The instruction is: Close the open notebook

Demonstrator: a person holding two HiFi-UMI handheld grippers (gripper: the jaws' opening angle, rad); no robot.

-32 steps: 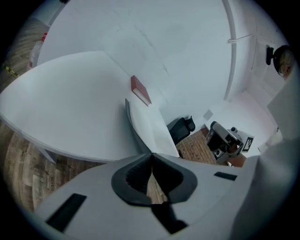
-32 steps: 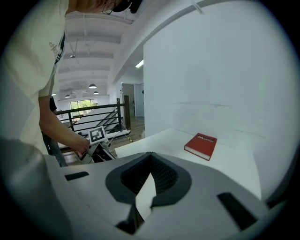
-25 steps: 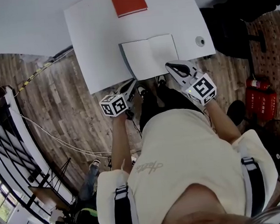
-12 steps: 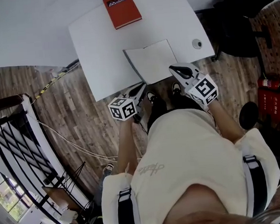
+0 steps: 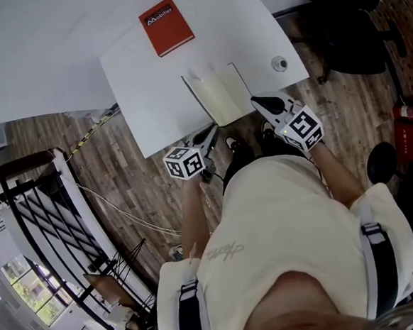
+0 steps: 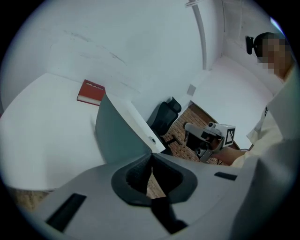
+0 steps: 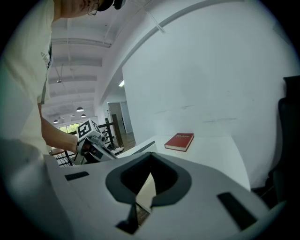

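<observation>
Near the tabletop's (image 5: pixel 150 87) front edge at upper centre, the notebook (image 5: pixel 222 95) stands half-folded because the left tool (image 5: pixel 210 130), jaws pinched on the corner of its raised grey-green cover (image 6: pixel 117 136), apparently means to swing it over, while the right tool (image 5: pixel 255 100), jaws together on nothing, waits beside the pages.

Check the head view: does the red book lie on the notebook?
No, the red book lies clear of the notebook, not touching it.

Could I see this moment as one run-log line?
open grey-covered paper notebook: left cover tilted up | left gripper: jaws together, near cover | right gripper: jaws together, at right page edge
</observation>
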